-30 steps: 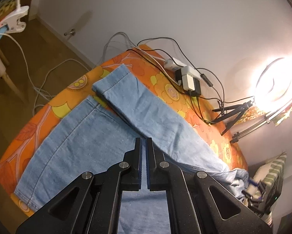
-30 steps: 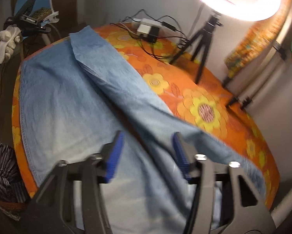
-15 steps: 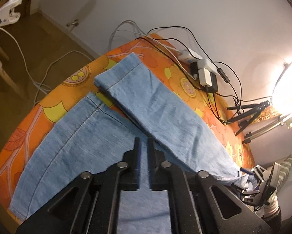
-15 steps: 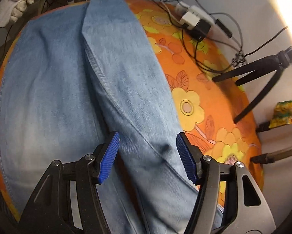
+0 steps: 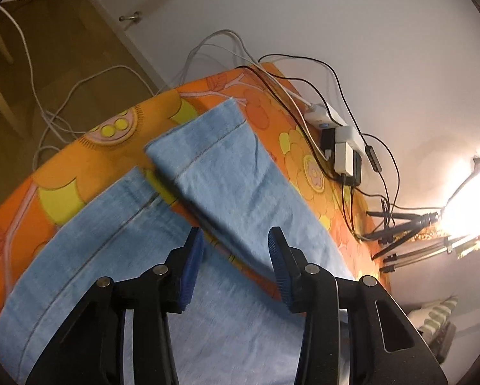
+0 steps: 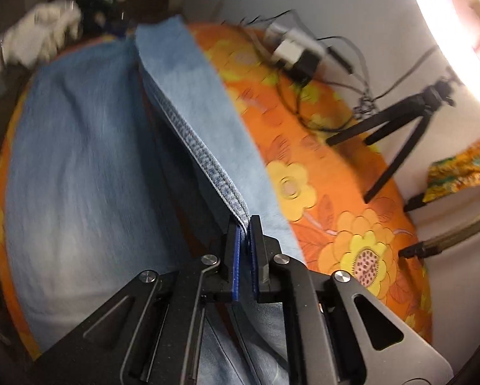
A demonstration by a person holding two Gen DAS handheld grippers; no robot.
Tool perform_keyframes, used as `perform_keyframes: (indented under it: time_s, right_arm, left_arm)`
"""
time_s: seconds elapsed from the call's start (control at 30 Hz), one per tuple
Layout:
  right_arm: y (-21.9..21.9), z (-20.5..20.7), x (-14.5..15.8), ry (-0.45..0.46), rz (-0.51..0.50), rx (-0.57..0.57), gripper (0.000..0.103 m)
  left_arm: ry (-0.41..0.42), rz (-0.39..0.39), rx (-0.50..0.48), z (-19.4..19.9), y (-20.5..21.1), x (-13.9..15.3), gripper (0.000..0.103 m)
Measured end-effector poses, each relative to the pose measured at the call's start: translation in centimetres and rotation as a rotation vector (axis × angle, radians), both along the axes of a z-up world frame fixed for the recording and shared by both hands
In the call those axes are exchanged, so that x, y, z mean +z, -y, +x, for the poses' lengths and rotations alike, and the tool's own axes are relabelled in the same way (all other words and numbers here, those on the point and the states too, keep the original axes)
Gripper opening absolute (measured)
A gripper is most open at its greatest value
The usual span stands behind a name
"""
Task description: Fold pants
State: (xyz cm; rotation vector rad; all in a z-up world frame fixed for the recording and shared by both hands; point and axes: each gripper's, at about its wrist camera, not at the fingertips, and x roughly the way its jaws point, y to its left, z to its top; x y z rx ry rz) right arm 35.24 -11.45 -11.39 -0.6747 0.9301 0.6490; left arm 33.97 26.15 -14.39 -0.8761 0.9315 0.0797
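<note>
Orange floral counter (image 5: 63,192), jeans (image 5: 233,192) spread flat. Right gripper (image 6: 244,234) just clamped on inseam (image 6: 204,157); left gripper (image 5: 236,256) just opening, empty. Lift seam evenly, carry far leg over near leg.

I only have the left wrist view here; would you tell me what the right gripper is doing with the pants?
Observer: The right gripper is shut on the stitched seam of one leg of the pants.
Operator: Thank you. Does that edge lie flat?
Observer: No, it stands up in a ridge that runs away from the gripper, with shadow beneath it.
Operator: Is anything beyond the far hem?
Observer: A white-gloved hand shows there, blurred.
</note>
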Motion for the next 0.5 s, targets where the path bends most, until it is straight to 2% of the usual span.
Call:
perform_keyframes:
  time_s: [0.2,0.5]
  right_arm:
    - [0.6,-0.4,1.6,0.035,0.013,-0.014,0.005]
    - [0.8,-0.1,1.3,0.041,0.017,-0.028,0.005]
  left_arm:
    - [-0.012,-0.013,0.019,1.2,0.4,-0.2,0.04]
    - [-0.08,0.05,-0.003,1.8,1.4,-1.3,0.04]
